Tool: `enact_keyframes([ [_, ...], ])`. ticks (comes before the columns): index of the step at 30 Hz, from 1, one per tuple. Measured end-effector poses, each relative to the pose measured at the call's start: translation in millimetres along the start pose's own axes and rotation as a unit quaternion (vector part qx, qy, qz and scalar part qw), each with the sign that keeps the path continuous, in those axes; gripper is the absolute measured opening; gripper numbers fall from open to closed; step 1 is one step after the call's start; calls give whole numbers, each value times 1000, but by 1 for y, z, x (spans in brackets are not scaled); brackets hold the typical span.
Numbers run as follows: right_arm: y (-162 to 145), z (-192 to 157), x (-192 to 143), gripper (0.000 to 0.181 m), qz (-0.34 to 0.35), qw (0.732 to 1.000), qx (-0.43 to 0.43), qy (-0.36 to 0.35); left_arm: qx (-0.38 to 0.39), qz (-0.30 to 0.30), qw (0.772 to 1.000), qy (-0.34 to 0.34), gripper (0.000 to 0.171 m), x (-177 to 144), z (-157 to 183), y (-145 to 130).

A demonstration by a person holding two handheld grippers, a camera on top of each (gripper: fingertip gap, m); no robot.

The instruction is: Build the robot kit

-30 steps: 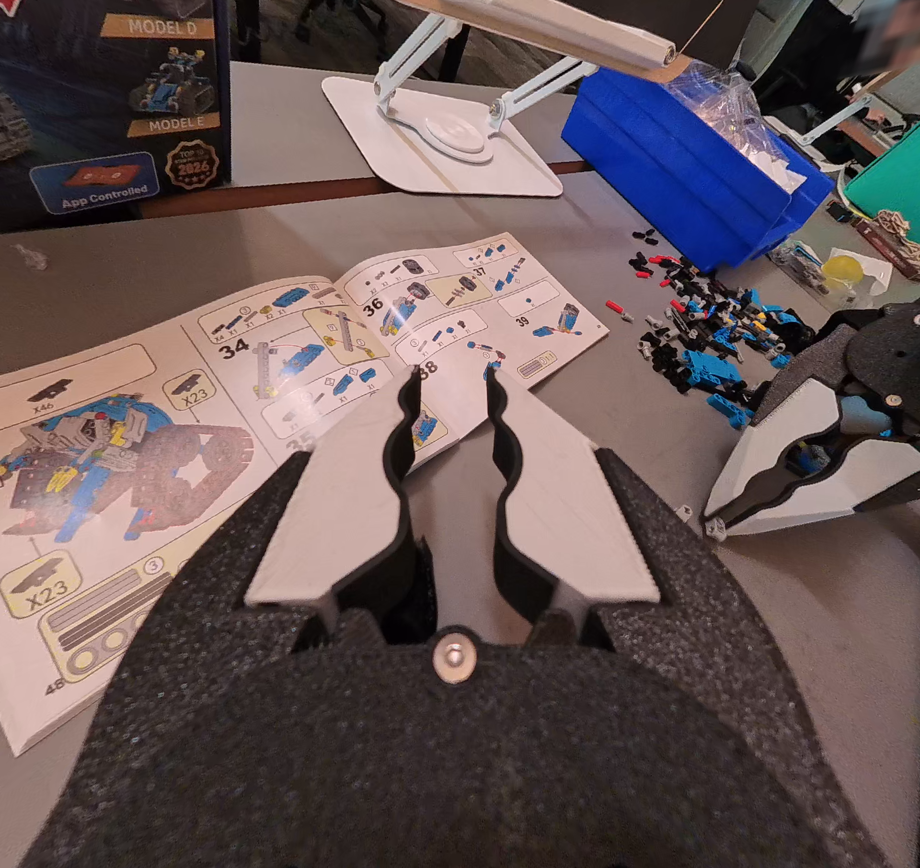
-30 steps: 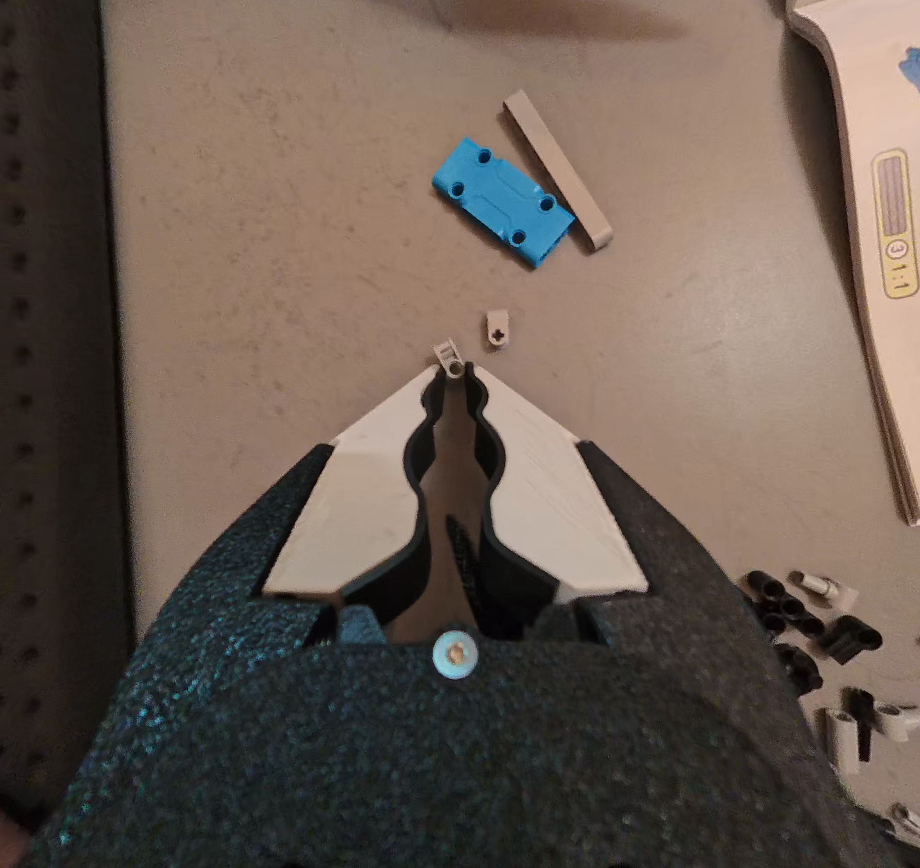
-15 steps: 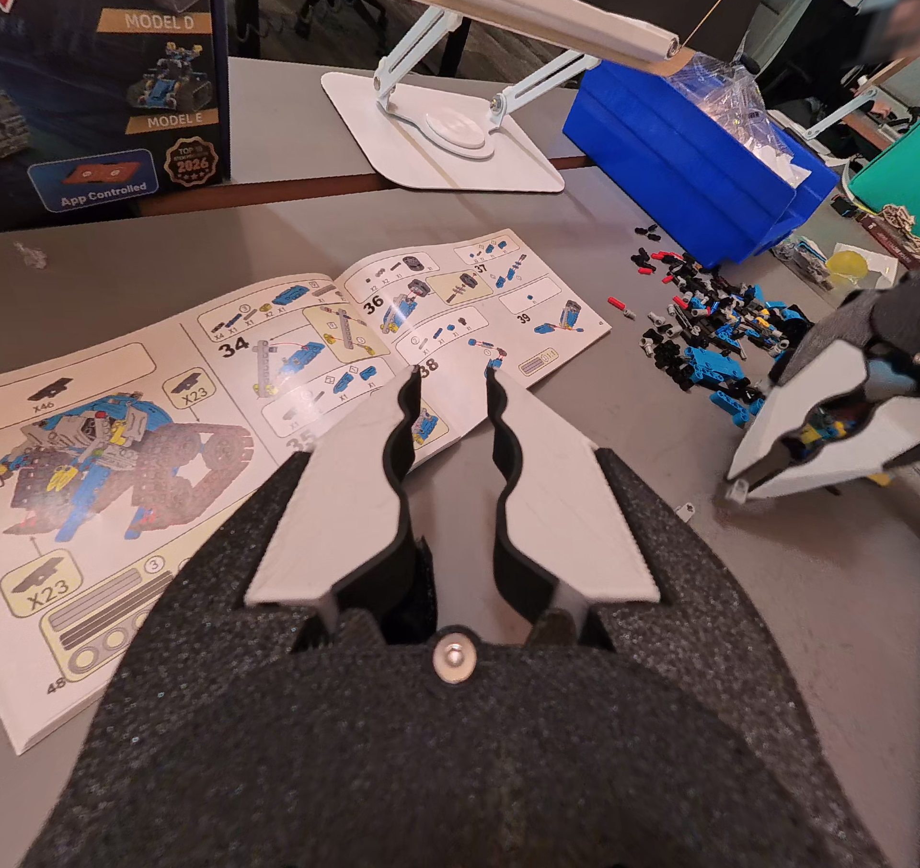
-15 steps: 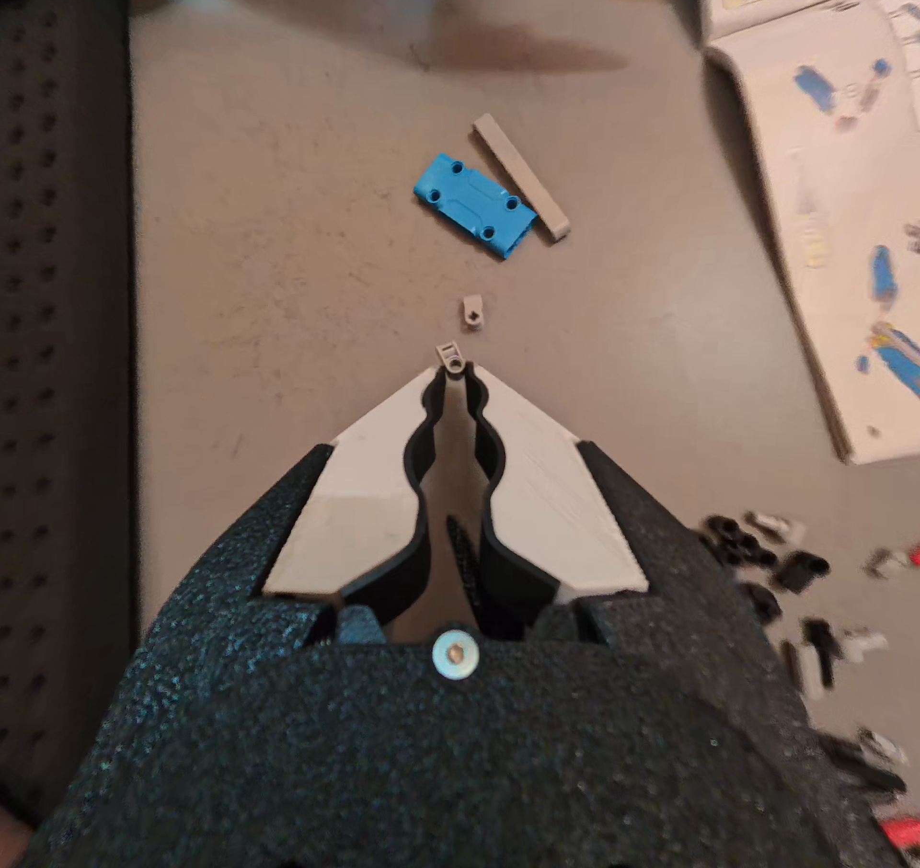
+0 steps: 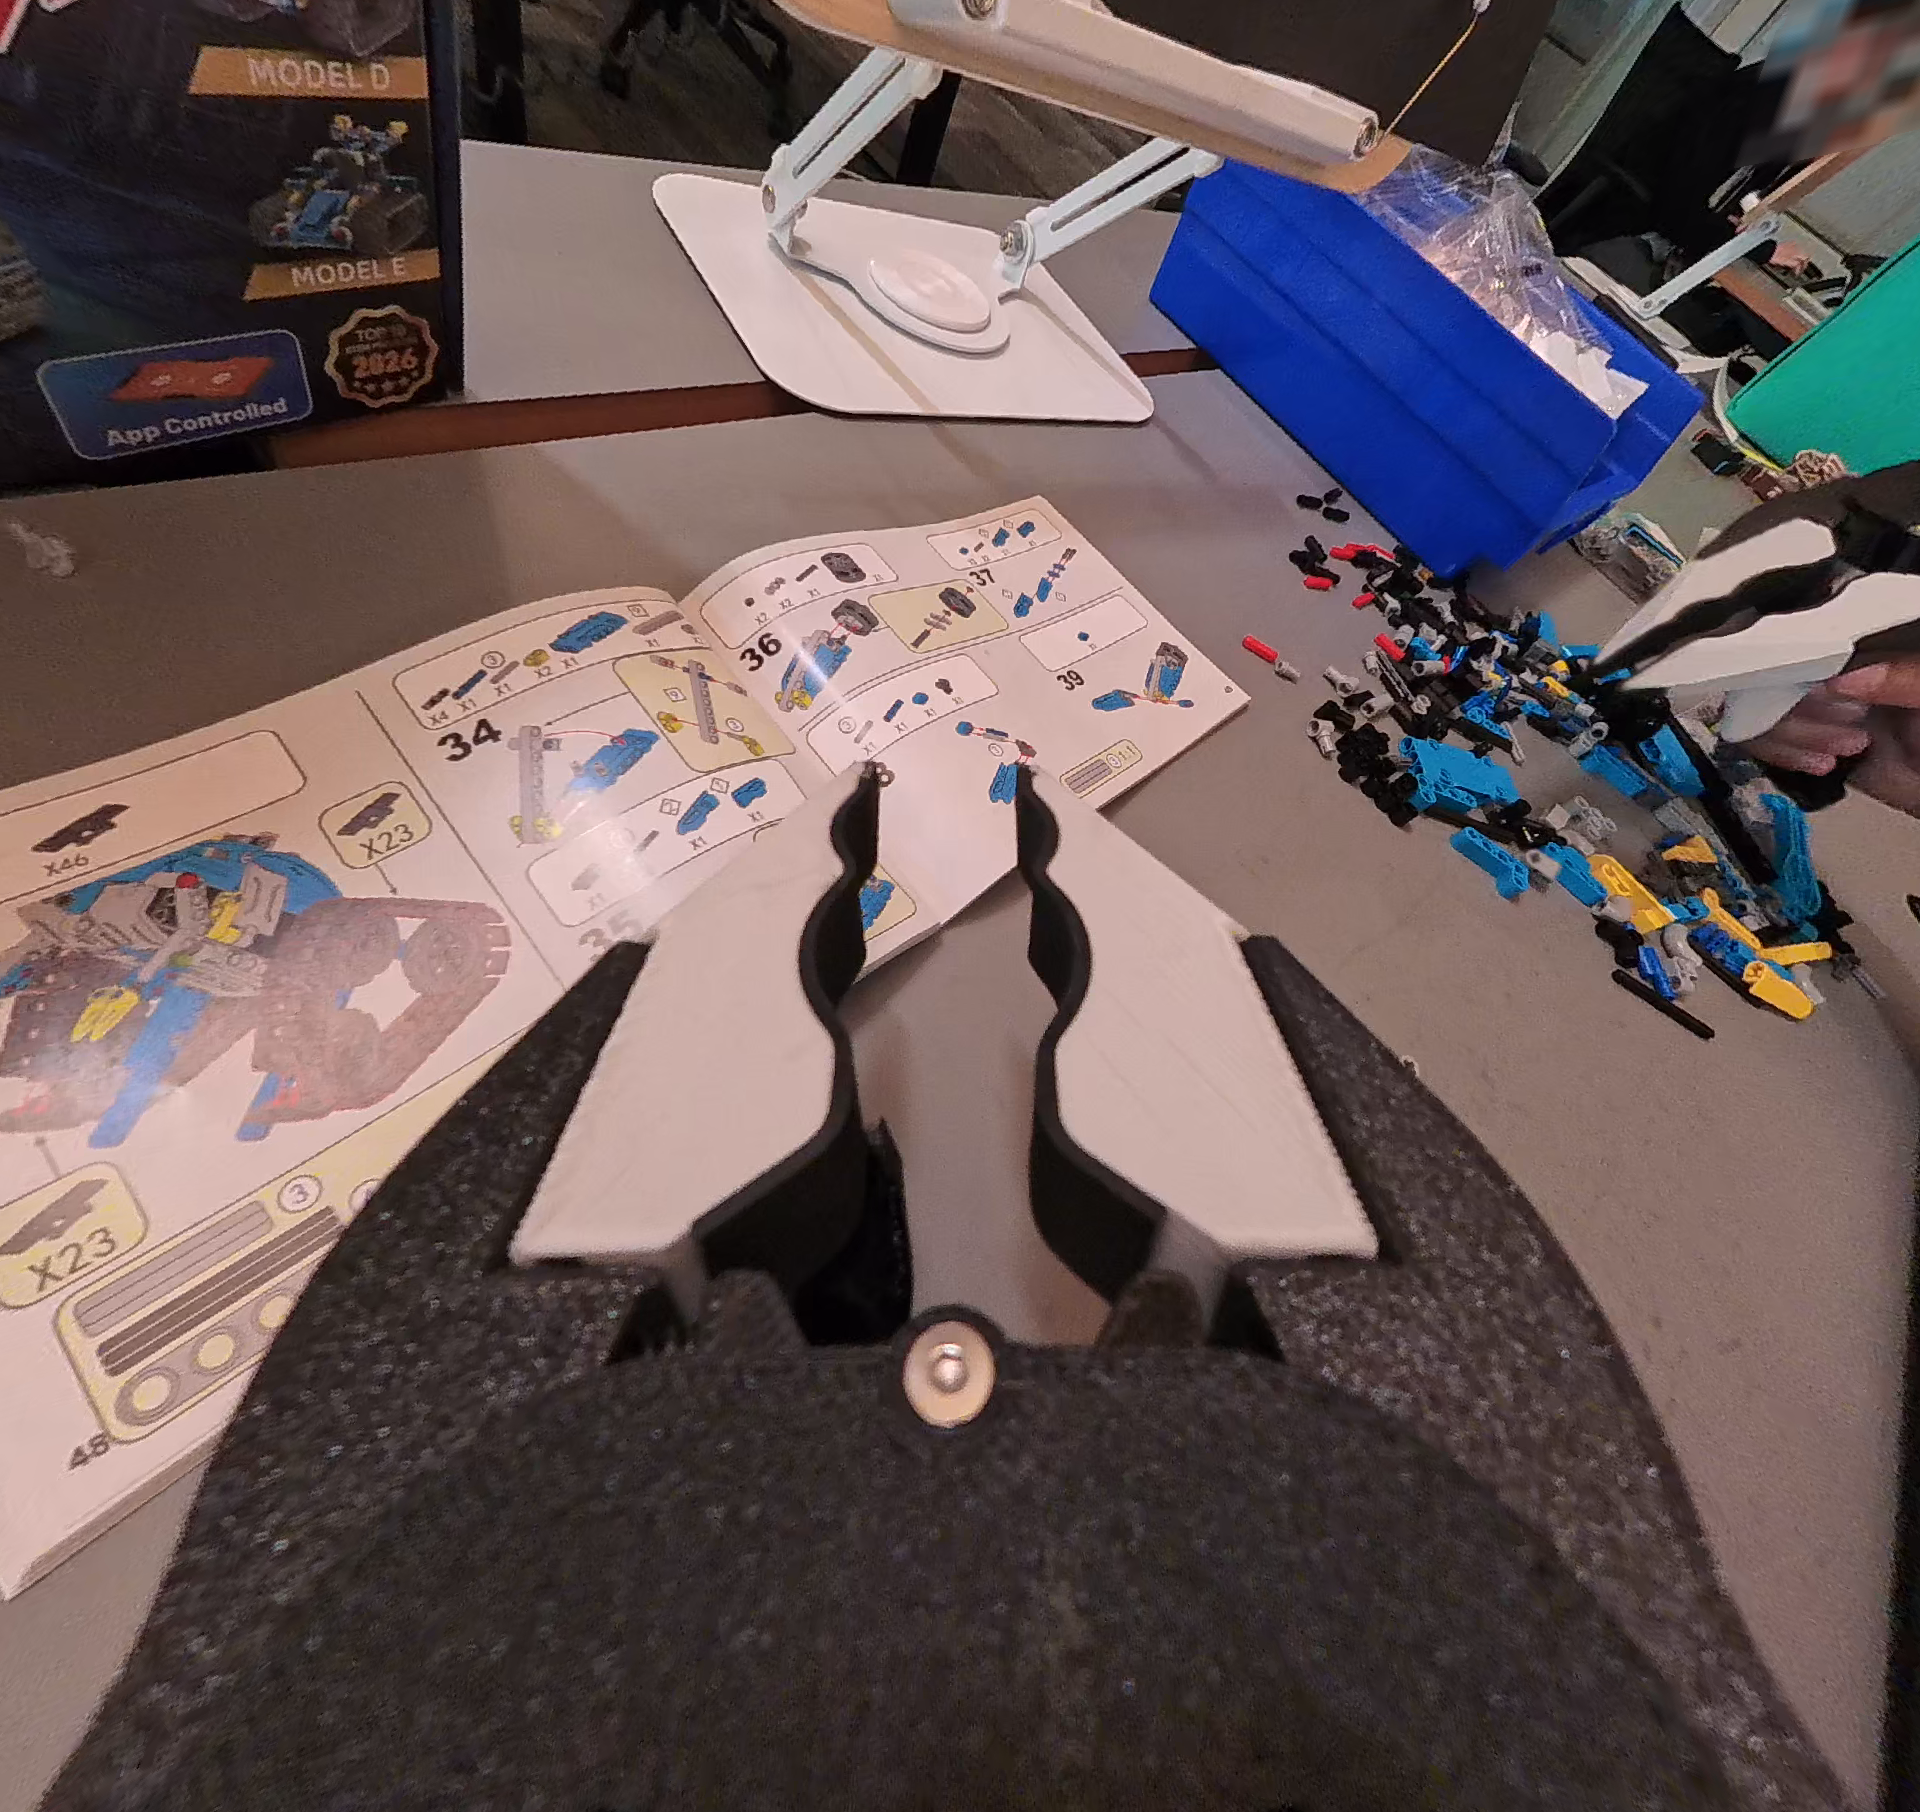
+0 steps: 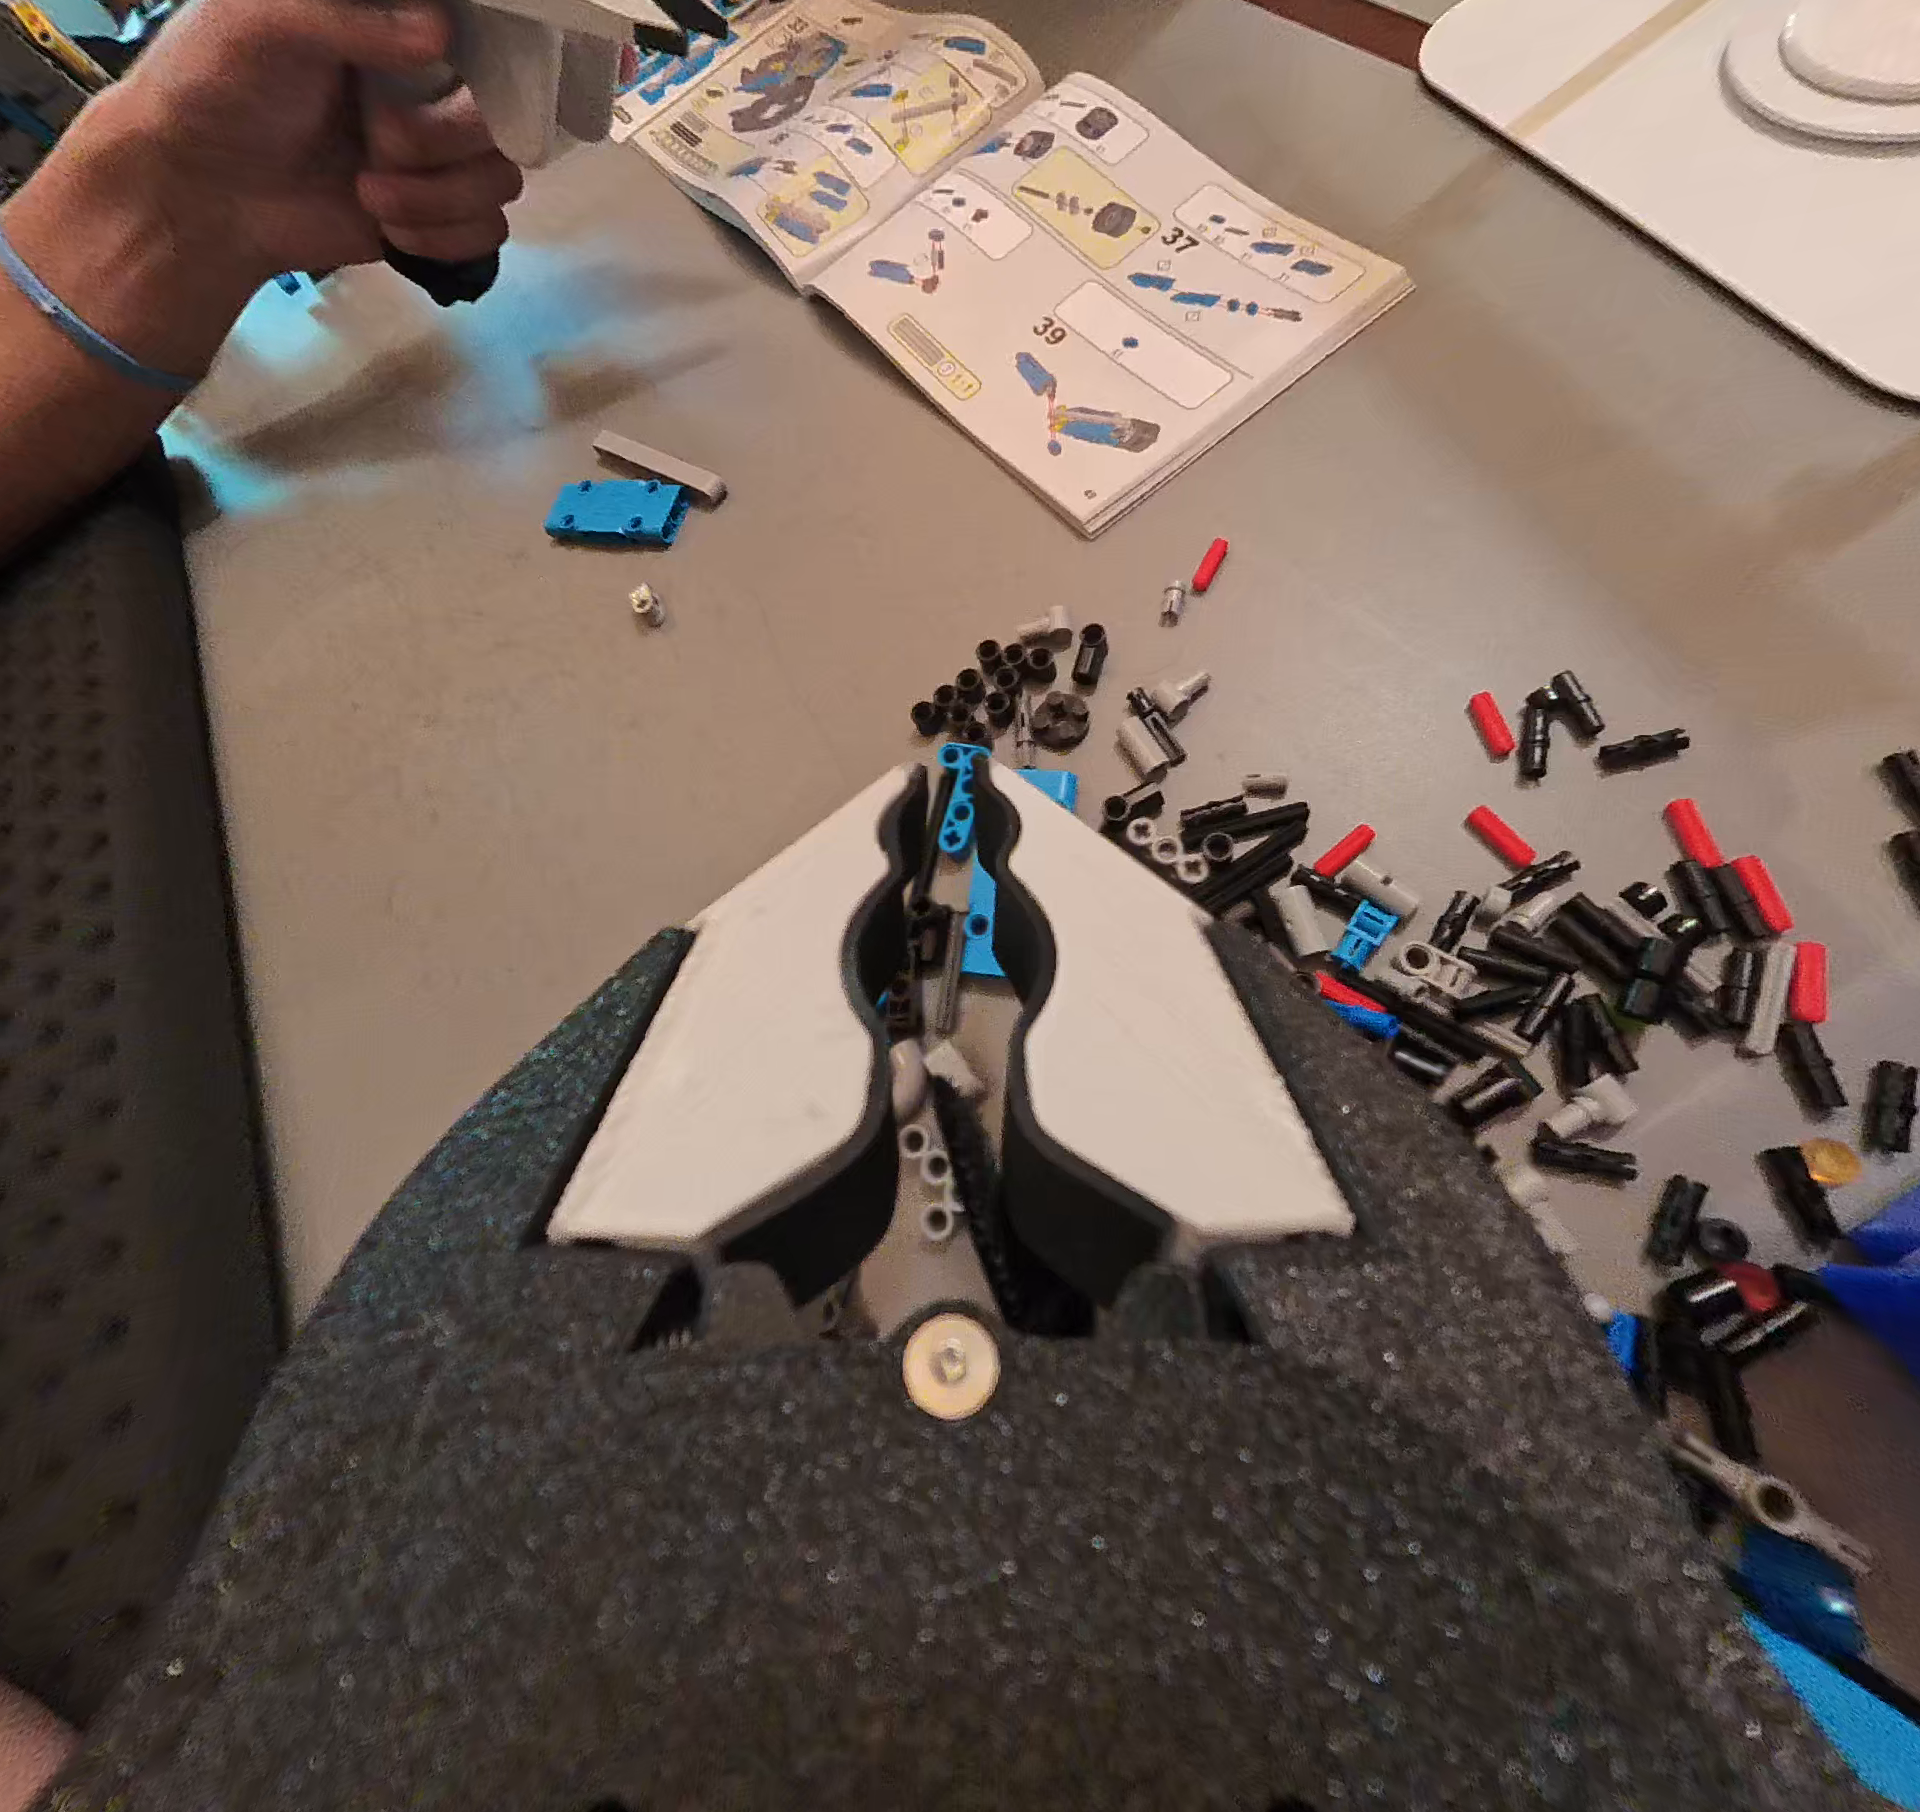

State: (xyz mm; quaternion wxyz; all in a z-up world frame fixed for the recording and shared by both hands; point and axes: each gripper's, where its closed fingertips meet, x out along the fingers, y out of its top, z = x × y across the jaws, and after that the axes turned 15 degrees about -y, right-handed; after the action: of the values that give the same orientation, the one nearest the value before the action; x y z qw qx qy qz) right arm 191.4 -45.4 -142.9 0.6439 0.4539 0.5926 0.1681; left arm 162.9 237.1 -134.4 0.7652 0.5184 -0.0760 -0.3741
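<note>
right gripper (image 6: 954, 775) | jaws narrowly apart, empty, over parts pile (image 6: 1455, 941) | blue beam (image 6: 958, 806) between tips, long axis along fingers | left gripper (image 5: 943, 786) part-open, empty, above booklet (image 5: 623, 723), farther off

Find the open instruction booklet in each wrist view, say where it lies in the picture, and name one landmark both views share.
Left wrist view: the booklet spreads over the left and centre, lying flat on the table just beyond the tips of the left gripper.
Right wrist view: the booklet lies upper centre, beyond the scattered parts.
Shared landmark: the white stand base, upper centre in the left view, top right corner in the right view.
</note>
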Motion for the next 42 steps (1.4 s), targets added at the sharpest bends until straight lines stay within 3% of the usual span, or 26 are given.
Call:
enact_keyframes([
  [7,-36,-22,-17,17,-79,995,-16,-53,4,-7,1000,0,25,3,1,-2],
  [9,-47,-43,-7,27,-99,992,-46,-63,6,-8,1000,-1,26,4,2,-3],
  [12,-58,-50,8,23,-106,978,-127,-127,4,-12,1000,-4,25,6,3,-5],
  [14,-55,-45,12,19,-97,975,-135,-150,5,-14,1000,-6,25,7,4,-6],
  [19,-69,-37,20,21,-144,975,-105,-133,15,-14,1000,0,26,6,5,-4],
  [27,-68,-47,28,9,-147,971,-125,-143,10,-5,1000,-3,25,3,6,0],
  [32,-63,-71,38,0,-142,970,-152,-126,13,-3,1000,-6,25,3,9,2],
  [42,-48,-89,51,12,-121,978,-136,-105,13,8,1000,-4,25,-2,9,7],
])
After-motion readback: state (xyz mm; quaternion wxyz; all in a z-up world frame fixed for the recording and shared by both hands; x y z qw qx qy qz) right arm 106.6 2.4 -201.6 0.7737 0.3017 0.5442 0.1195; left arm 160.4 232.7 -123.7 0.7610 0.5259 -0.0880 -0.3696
